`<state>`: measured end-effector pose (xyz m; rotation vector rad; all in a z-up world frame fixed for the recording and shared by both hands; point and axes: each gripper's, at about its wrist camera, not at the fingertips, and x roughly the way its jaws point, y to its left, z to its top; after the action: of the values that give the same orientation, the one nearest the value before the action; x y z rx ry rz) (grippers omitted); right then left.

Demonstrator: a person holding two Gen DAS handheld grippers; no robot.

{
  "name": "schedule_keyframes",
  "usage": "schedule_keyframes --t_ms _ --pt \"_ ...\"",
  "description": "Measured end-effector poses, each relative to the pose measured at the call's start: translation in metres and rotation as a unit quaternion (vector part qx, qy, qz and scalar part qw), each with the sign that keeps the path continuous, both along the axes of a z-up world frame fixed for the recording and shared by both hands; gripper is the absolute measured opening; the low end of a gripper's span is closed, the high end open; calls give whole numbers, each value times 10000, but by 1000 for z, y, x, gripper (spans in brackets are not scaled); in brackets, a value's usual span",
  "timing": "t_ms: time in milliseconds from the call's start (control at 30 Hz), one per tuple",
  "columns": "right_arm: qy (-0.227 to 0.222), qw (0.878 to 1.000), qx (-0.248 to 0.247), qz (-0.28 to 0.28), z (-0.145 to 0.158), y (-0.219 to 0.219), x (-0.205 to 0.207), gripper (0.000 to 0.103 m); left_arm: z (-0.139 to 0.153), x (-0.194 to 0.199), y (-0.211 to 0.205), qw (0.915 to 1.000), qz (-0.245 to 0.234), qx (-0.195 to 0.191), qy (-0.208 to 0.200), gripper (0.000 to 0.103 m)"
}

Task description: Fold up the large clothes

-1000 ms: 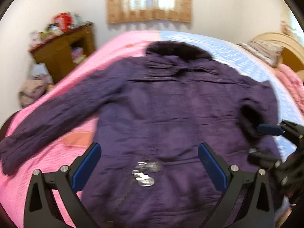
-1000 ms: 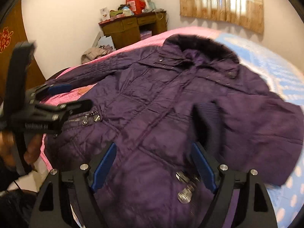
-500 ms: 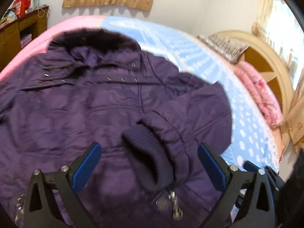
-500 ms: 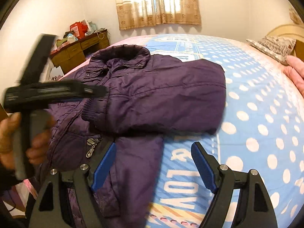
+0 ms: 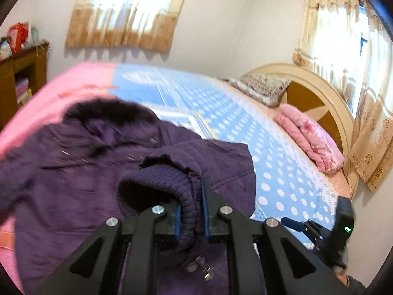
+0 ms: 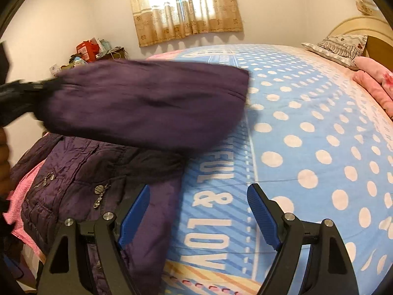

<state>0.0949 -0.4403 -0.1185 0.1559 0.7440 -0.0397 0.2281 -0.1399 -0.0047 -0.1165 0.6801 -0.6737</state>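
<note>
Item: purple padded coat (image 5: 73,184), lying on the bed (image 5: 221,113), beneath and ahead of both claws; dark fur collar (image 5: 108,110) at the far end.

Left claw (image 5: 191,211): its jaws have just been closing and are now clamping the ribbed knit cuff (image 5: 157,184) of one sleeve (image 6: 147,105) between the blue pads. In the right wrist view the sleeve is hanging in the air, up and left of the right claw, crossing over the coat's body.

Right claw (image 6: 199,216): standing wide, gripping nothing, hovering over the coat's hem edge and the blue dotted cover.

Step in hand, judged: carrying the sleeve across the chest. Done well, the cuff is being kept pinched, drawn level and laid flat inside the body outline, the free claw smoothing the shoulder crease.

Containers: none in view near the claws. A wooden desk (image 5: 22,78), far left, is carrying clutter too blurred to name.
</note>
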Motion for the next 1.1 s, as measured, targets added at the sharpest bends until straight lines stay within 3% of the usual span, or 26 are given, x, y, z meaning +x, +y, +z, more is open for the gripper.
schedule_keyframes --t_ms 167,400,533,600,733,767,867,933,1067,1100 --pt "90 9997 -200 134 3 11 9 81 -1 -7 67 9989 466 82 25 13" --pt "393 9946 -848 463 12 38 38 81 -72 12 107 9894 1145 462 766 13" --pt "388 9921 -1042 583 28 46 67 81 -101 21 116 9820 1416 841 925 14" --pt "298 9923 -1011 645 37 49 80 81 -104 19 121 9811 1455 887 914 14" --pt "168 9933 -828 788 46 56 115 81 -93 10 121 9797 1542 1166 520 14" --pt "161 9929 -819 852 44 59 122 81 -93 11 122 9790 1550 1227 488 17" --pt "295 9911 -890 942 33 66 151 81 -94 12 127 9730 1720 1459 495 46" --pt "352 9892 -985 1029 26 72 164 81 -89 12 128 9661 2013 1569 389 71" --pt "267 9855 -1177 1192 14 83 181 81 -65 3 123 9533 2504 1629 -440 87" --pt "281 9844 -1242 1218 11 85 183 81 -60 2 119 9523 2511 1632 -583 96"
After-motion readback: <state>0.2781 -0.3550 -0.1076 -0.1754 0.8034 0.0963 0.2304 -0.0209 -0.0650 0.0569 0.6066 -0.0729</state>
